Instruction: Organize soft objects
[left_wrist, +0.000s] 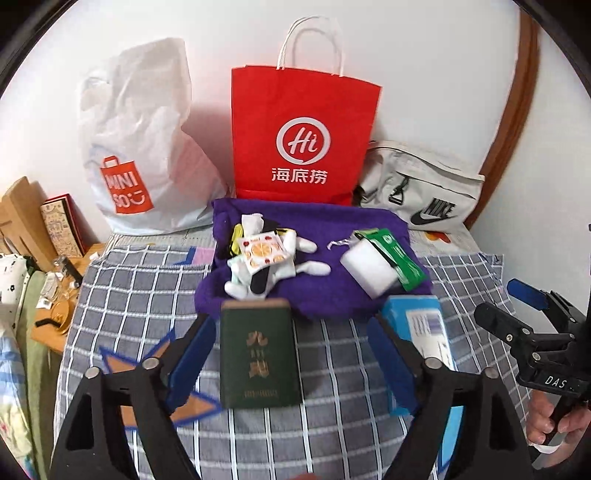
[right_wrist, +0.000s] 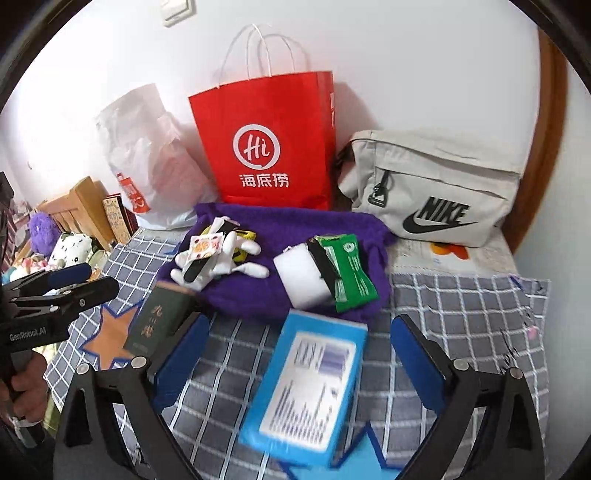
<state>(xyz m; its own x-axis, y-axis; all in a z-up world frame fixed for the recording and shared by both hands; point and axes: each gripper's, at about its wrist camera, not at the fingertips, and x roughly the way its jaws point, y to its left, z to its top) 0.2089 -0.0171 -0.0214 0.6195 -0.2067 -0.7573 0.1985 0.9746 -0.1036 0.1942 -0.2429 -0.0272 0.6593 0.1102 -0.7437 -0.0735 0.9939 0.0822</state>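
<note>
A purple fleece cloth (left_wrist: 325, 295) (right_wrist: 258, 291) lies on the checked bed cover. On it lie a white and black plush toy (left_wrist: 280, 258) (right_wrist: 218, 262) with small packets, a white foam block (left_wrist: 369, 264) (right_wrist: 301, 275) and a green packet (left_wrist: 400, 258) (right_wrist: 349, 273). My left gripper (left_wrist: 291, 354) is open, its fingers on either side of a dark green book (left_wrist: 258, 354) (right_wrist: 159, 317). My right gripper (right_wrist: 295, 354) is open around a blue box (right_wrist: 310, 384) (left_wrist: 424, 332).
A red paper bag (left_wrist: 306, 136) (right_wrist: 269, 140), a white Miniso plastic bag (left_wrist: 144, 147) (right_wrist: 147, 155) and a grey Nike bag (left_wrist: 424, 188) (right_wrist: 432, 188) stand along the wall. A cluttered wooden shelf (left_wrist: 44, 236) is at the left. Star patches (right_wrist: 110, 332) mark the cover.
</note>
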